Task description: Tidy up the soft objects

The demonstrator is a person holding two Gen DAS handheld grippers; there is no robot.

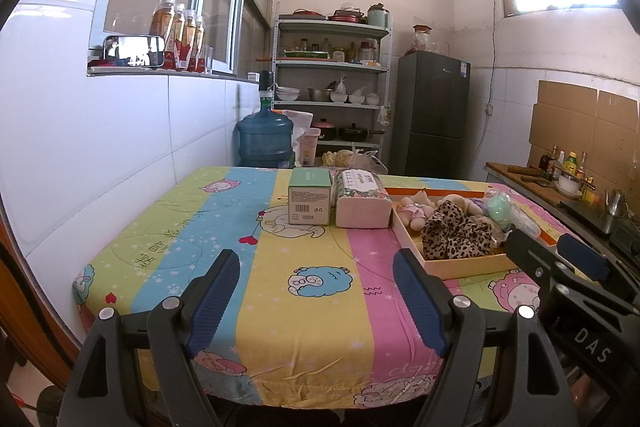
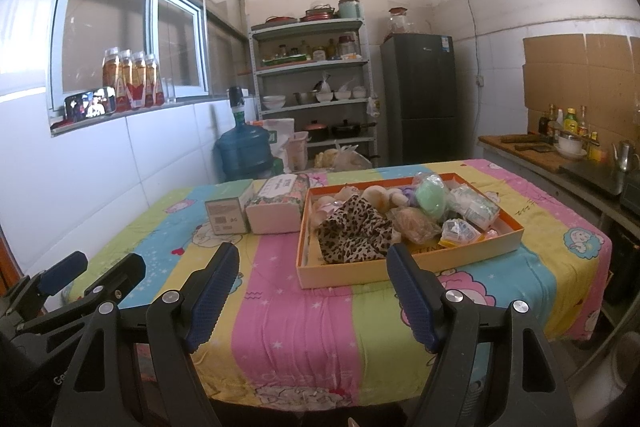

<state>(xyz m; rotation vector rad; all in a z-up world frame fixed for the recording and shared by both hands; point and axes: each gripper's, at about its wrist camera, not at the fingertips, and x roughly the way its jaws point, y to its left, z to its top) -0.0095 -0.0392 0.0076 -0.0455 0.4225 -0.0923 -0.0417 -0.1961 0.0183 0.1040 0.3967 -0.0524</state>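
The shallow orange-rimmed cardboard tray [image 2: 408,269] on the table holds nearly all the soft things: a crumpled leopard-print cloth [image 2: 354,231] at its near end, pale plush dolls [image 2: 376,198] behind it, a mint-green fuzzy ball in clear wrap [image 2: 430,199], and crinkly plastic packets [image 2: 474,207] toward the far right. They lie heaped and overlapping rather than in rows. That would suit either a tray just filled or one waiting to be sorted out; I cannot tell which.

Just left of the tray, standing on the cloth, are a floral-wrapped soft tissue pack [image 1: 362,201] and a stiff green-and-white carton [image 1: 310,199], touching each other.

The striped cartoon-sheep tablecloth [image 2: 292,307] looks like thin, slightly wrinkled cotton.

Both the left gripper [image 1: 316,303] and the right gripper [image 2: 312,295] hover near the table's near edge, ribbed blue pads spread wide, holding nothing.
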